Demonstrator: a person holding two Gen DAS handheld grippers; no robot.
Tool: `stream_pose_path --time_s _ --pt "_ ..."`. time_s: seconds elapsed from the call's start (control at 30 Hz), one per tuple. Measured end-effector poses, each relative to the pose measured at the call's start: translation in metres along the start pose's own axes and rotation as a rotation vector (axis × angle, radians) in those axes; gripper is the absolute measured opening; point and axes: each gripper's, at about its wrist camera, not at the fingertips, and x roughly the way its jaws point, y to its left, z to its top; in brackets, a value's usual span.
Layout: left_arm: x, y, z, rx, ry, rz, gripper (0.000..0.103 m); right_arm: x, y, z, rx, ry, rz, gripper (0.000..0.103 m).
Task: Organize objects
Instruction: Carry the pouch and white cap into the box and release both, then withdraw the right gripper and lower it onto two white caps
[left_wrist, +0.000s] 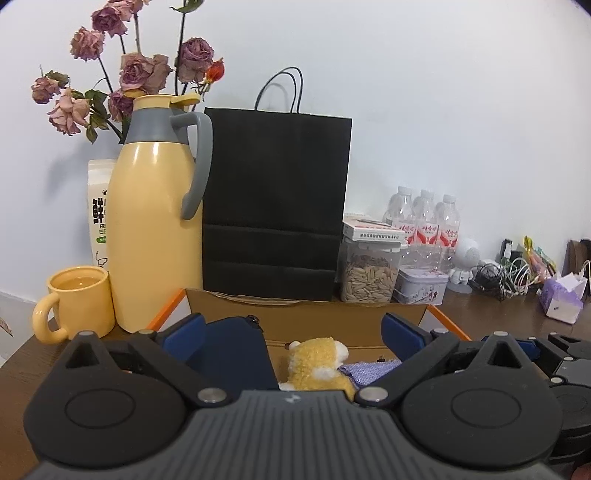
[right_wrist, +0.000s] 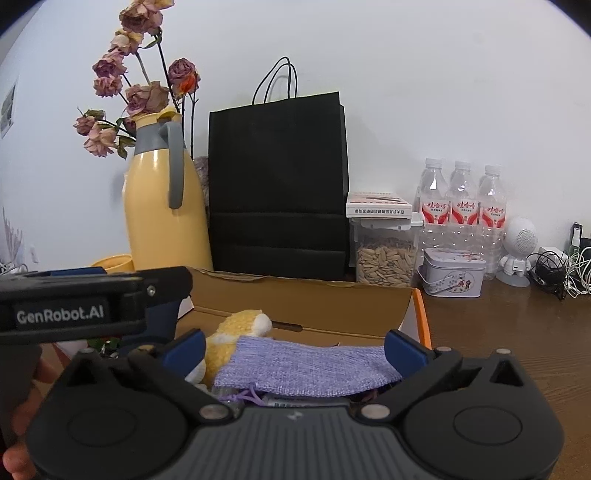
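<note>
Right wrist view, right tool (right_wrist: 293, 345) spread wide, purple knit pouch (right_wrist: 306, 365) lying loose between its fingers.

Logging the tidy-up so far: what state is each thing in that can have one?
Left gripper: open, holding nothing.
Right gripper: open, holding nothing.
Cardboard box: open, flaps up.
Plush toy: lying in the box.
Purple knit pouch: lying in the box.
Yellow thermos: upright, lid shut.
Black paper bag: standing upright.
</note>
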Motion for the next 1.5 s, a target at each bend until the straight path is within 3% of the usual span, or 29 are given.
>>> stream_pose_path --time_s 0.33,0.63,0.8,0.97,1.13,1.33,1.4,1.47,1.5 --pt "-0.028 0.015 -0.005 -0.046 -0.049 0.036 0.103 -0.026 -0.001 -0.002 -0.015 -0.003 -0.011 0.103" --pt "-0.052 0.032 -0.027 -0.013 0.029 0.065 0.103 -0.061 0.010 -0.027 -0.087 0.059 0.009 0.100" --pt "-0.067 0.035 -0.045 0.046 0.094 0.073 0.103 -0.076 0.013 -0.049 -0.106 0.122 0.031 0.085" --pt "-0.081 0.040 -0.062 0.083 0.148 0.064 0.103 -0.084 0.008 -0.070 -0.089 0.201 0.038 0.059" --pt "-0.088 0.041 -0.070 0.094 0.159 0.079 0.103 -0.081 0.006 -0.076 -0.077 0.236 0.044 0.050" --pt "-0.088 0.042 -0.070 0.090 0.167 0.073 0.103 -0.078 0.007 -0.080 -0.073 0.273 0.050 0.049" --pt "-0.087 0.041 -0.072 0.096 0.172 0.075 0.103 -0.074 0.006 -0.084 -0.072 0.298 0.029 0.045" --pt "-0.086 0.040 -0.072 0.099 0.175 0.076 0.103 -0.075 0.006 -0.084 -0.066 0.295 0.040 0.027" --pt "-0.086 0.040 -0.072 0.101 0.177 0.077 0.103 -0.075 0.006 -0.084 -0.069 0.292 0.045 0.027"
